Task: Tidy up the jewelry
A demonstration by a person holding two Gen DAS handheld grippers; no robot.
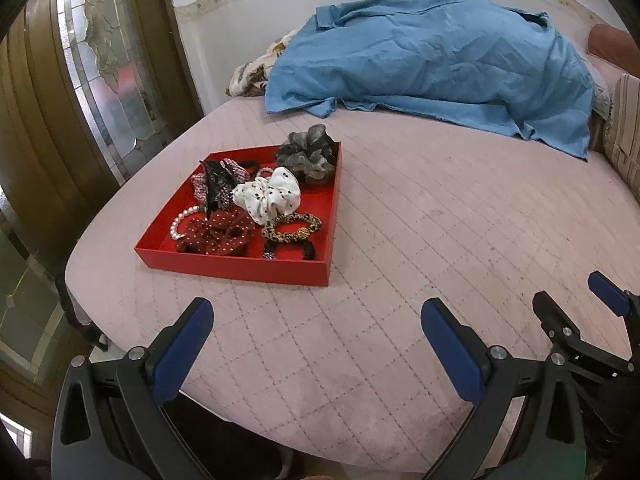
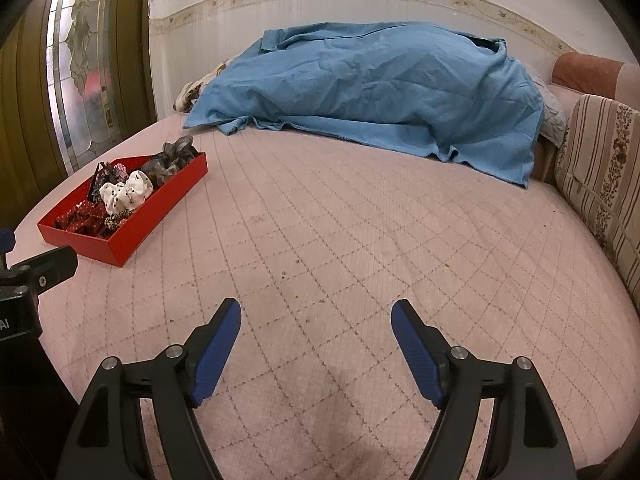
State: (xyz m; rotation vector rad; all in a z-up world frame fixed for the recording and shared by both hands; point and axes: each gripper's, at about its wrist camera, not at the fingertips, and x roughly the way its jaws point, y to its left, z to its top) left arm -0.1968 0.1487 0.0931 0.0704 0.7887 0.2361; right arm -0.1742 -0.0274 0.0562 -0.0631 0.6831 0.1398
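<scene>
Item: shallow red cardboard tray, open-topped, resting on the pink quilted bed, towards its left edge and well ahead of both grippers.

Contents, all inside the tray:
- grey sheer ruffled scrunchie, far right corner, partly overhanging the rim.
- white fabric scrunchie with black dots, centre.
- dark red scrunchie with pale dots, near left.
- leopard-print hair tie, near right, with a black band just beneath it.
- white pearl bead bracelet, partly tucked under the red scrunchie.
- black patterned hair clip lying over a pink checked scrunchie, far left.

Handling (judged): every piece looks light. The scrunchies are soft and compressible; pinch a raised fold of fabric. The pearl bracelet is hard, smooth and likely slippery; take it across the strand where it lies exposed. The pieces overlap, so lifting one may drag a neighbour.

Grippers: left gripper spread wide, holding nothing, above the bed short of the tray. Right gripper likewise spread and empty, over bare quilt with the tray off to its left.

Also present: crumpled blue cloth heaped at the far side of the bed.
</scene>
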